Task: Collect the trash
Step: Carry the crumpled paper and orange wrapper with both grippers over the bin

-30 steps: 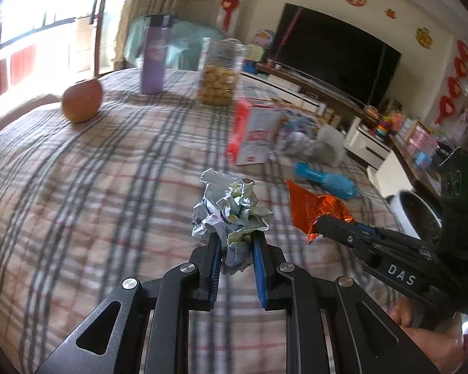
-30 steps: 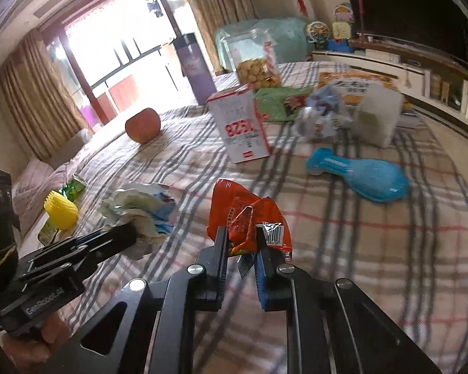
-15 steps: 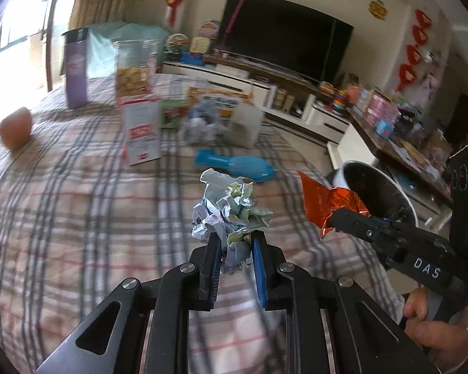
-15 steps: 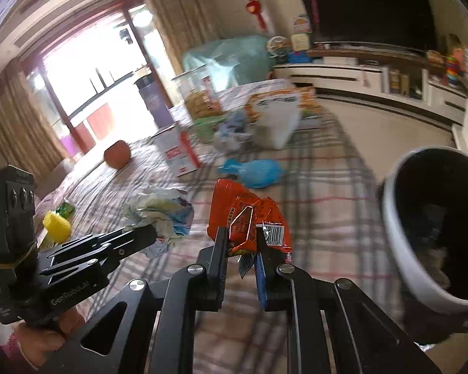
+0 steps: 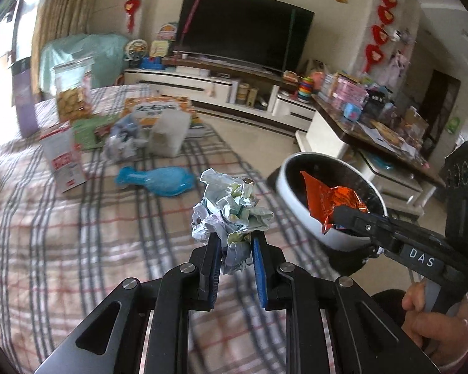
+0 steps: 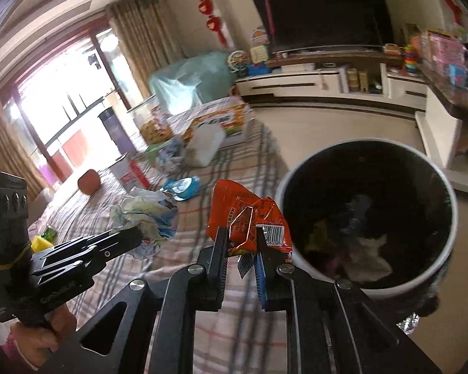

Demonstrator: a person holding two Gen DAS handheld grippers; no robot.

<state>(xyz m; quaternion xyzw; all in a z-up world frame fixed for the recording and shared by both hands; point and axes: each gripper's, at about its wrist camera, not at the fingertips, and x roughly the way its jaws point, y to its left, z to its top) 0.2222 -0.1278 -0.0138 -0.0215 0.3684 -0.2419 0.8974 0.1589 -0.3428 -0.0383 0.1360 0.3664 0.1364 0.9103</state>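
Indoors, a plaid-covered table [image 5: 62, 249] fills a living room with a dark television [image 5: 243, 28] on the far wall. Beside the table edge stands a white bin [image 6: 446, 249] with a dark inside, holding scraps. Boxes, a biscuit jar [image 5: 73, 93] and a blue bag [image 5: 159, 180] lie well behind. The left gripper [image 5: 235, 246] is clamped on a crumpled paper ball [image 5: 231, 212] above the cloth. The right gripper [image 6: 241, 243], angled downward, pinches an orange snack wrapper [image 6: 243, 215] just beside the bin's rim.
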